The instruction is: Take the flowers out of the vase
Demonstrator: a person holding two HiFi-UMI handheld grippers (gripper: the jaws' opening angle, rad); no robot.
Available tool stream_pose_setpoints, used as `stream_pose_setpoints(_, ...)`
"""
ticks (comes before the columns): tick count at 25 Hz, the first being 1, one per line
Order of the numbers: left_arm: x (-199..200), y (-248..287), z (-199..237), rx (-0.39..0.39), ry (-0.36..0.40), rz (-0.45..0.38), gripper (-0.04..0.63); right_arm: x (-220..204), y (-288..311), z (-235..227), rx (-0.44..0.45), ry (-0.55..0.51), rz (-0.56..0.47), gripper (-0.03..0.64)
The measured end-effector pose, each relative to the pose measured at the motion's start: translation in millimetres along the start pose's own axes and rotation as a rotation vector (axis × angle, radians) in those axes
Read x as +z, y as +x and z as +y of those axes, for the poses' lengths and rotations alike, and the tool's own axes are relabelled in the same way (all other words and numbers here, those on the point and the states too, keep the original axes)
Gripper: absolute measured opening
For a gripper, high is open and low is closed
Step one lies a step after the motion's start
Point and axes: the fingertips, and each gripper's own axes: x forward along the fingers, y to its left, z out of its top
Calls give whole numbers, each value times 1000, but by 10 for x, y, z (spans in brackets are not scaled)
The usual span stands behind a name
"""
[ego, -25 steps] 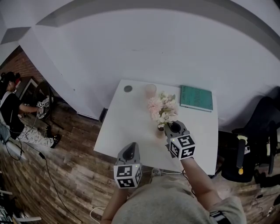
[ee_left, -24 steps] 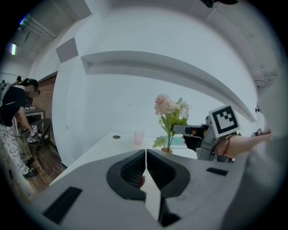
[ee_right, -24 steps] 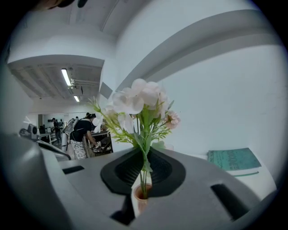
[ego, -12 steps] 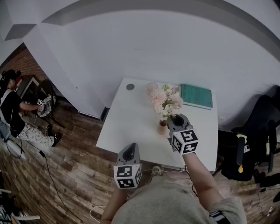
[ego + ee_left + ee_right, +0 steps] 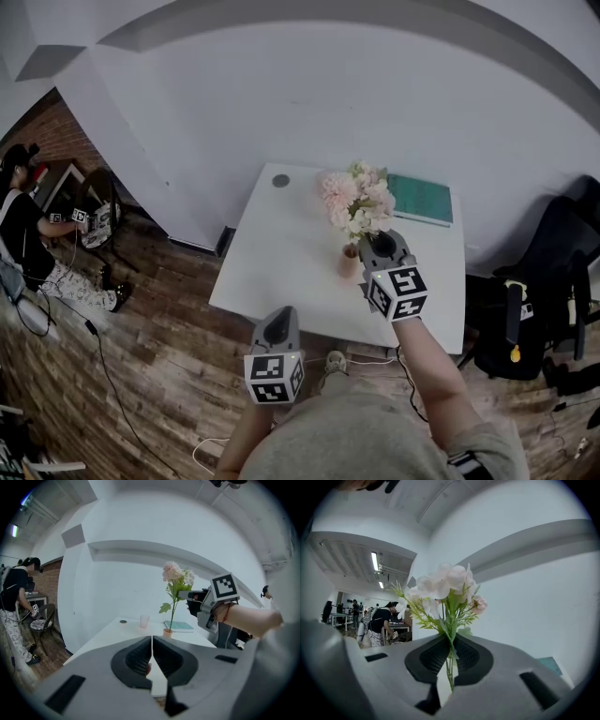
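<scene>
White table (image 5: 272, 272) on a wooden floor (image 5: 141, 375), plain white wall behind, and right in the middle of it we have our one bunch of flowers (image 5: 358, 199). We count pale pink and white blooms on thin green stems, held upright above the one small orange vase (image 5: 348, 263). From the left gripper view the stems run straight down to the vase's mouth, and we cannot tell whether their ends sit inside it.

We see the right gripper (image 5: 450, 656) with its jaws clamped on the stems just below the leaves, blooms fanning out above the pads. It points about level over the table's right half, just beside the vase.

Our second tool, the left gripper (image 5: 152, 656), hovers off the table's near edge, well apart from the vase. Its jaws are pressed together with nothing between them.

Moving outward, we count three more things on the tabletop. One teal book (image 5: 419, 199) lies flat at the far right, one pale cup (image 5: 145, 621) stands behind the vase, and one small dark disc (image 5: 280, 180) sits near the far left corner.

Off to the left, one person (image 5: 23, 220) in a dark top stands by a chair on the wooden floor.
</scene>
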Motion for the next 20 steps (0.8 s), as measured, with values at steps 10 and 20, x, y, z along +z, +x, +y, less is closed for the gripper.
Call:
stream_pose_setpoints(10,-153,-427,-77,0,3,-11,10,216,-393,210,-22,-9,-58,20)
stream_pose_setpoints(20,-373,-952,-149,7,3,-27,11,173,-947,597,-17,-9,-64,21)
